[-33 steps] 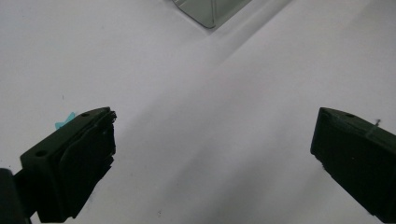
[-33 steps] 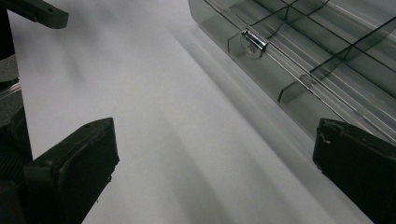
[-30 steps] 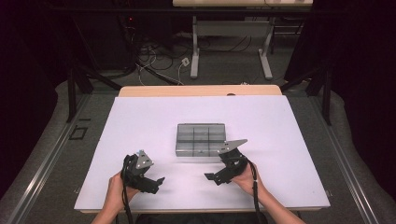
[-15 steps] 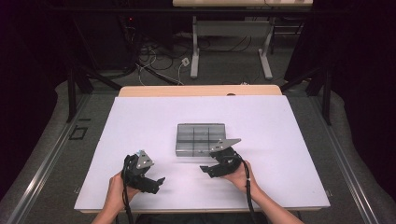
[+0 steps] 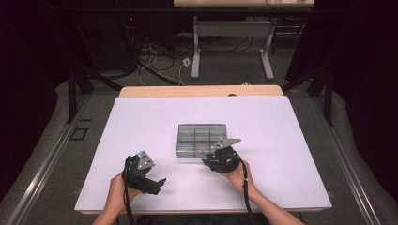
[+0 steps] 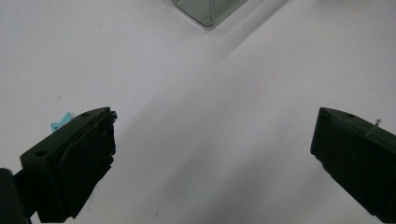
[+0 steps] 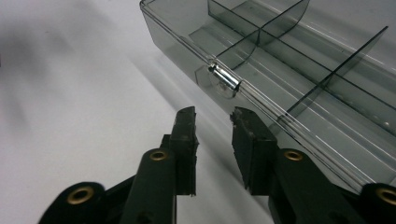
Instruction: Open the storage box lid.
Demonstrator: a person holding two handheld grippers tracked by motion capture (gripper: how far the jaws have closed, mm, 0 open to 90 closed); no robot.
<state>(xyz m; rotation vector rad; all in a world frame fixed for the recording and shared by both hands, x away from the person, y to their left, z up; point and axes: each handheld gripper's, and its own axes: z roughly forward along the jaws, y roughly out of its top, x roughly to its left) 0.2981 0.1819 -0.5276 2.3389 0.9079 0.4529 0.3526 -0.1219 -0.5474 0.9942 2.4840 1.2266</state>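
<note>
The compartment box [image 7: 299, 79] looks like clear, smoke-tinted plastic, glossy and smooth, with thin see-through dividers and bright glints along its rim. A small latch [image 7: 225, 78] on its near wall looks like polished metal, shiny and silvery. The table top [image 5: 141, 122] carries a white covering, matt and smooth, much like paper or laminate; along its far edge a strip [image 5: 202, 91] of pale wood shows. The right gripper [image 7: 214, 122] has matt black plastic jaws whose pads look rough and chipped at the edges, with brass-coloured metal eyelets set lower down. The left gripper [image 6: 212, 140] has the same dull black plastic, its pad worn and ragged.
</note>
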